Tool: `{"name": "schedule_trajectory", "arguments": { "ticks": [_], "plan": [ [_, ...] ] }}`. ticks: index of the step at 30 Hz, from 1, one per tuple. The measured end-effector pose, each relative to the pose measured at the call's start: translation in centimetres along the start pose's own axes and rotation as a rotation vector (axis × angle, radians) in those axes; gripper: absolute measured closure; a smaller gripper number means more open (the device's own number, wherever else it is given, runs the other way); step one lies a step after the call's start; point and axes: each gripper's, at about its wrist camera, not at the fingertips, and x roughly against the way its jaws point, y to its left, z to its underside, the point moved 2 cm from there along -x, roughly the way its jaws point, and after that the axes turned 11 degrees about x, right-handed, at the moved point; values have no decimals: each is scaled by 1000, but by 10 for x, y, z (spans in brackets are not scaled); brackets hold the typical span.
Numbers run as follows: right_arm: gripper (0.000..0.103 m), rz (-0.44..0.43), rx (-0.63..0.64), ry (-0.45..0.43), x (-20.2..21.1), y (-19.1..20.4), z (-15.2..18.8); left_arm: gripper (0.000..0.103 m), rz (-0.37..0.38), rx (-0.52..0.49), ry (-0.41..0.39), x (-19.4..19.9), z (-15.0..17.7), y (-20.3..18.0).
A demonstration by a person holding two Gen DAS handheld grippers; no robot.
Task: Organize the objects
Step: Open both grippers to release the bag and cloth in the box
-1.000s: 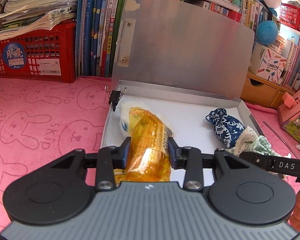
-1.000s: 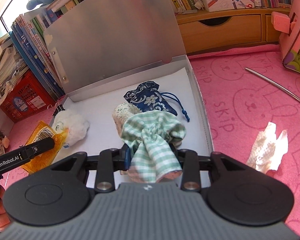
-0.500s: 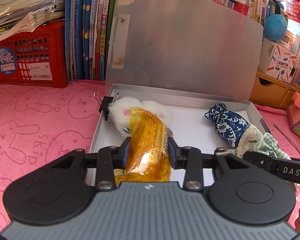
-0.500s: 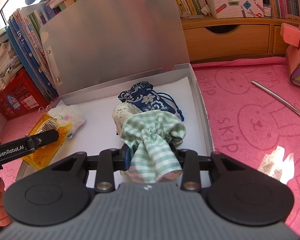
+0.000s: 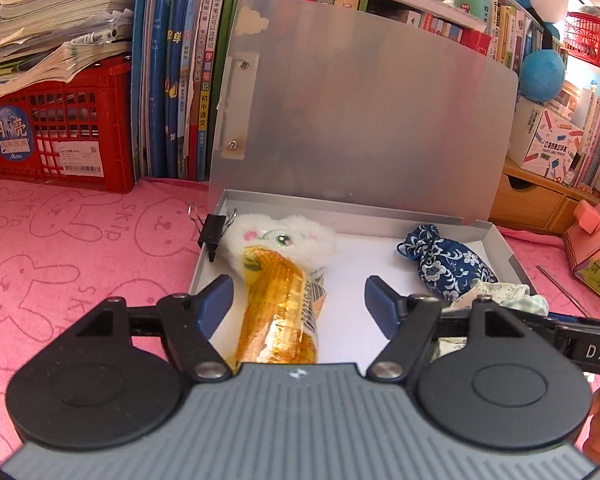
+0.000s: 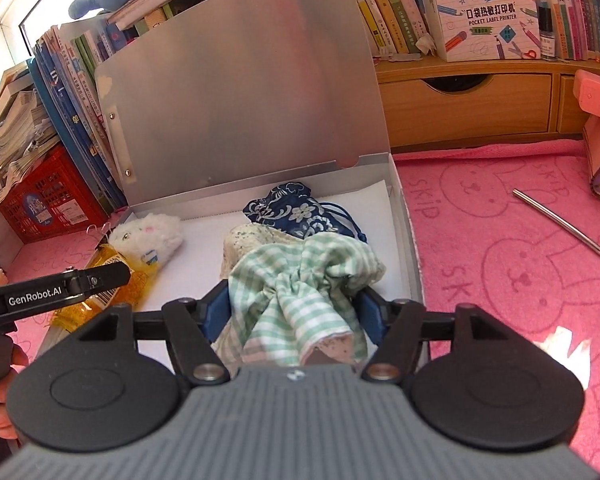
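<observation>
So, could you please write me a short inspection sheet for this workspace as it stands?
Surface: pink rabbit-print cloth, covering the desk.
Job's things: open grey box holds a yellow packet, white plush toy, blue floral pouch and green checked pouch.
Clutter: black binder clip on the box's left edge; metal rod and crumpled paper on the cloth.
Grippers: left gripper and right gripper have just opened; jaws stand clear of the packet and checked pouch.
Cables: nothing seen.
Surroundings: books, red crate, wooden drawers.
</observation>
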Motion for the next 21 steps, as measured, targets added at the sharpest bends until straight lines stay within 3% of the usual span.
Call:
{"name": "schedule_trajectory", "arguments": {
  "ticks": [4, 12, 21],
  "plan": [
    [8, 0, 0, -36, 13, 0, -6, 14, 36, 9, 1, 16, -4, -6],
    [5, -10, 60, -80, 50, 7, -9, 11, 79, -55, -25, 57, 3, -17],
    [4, -41, 175, -118, 112, 25, 14, 10, 182, -135, -56, 127, 42, -19]
  ]
}}
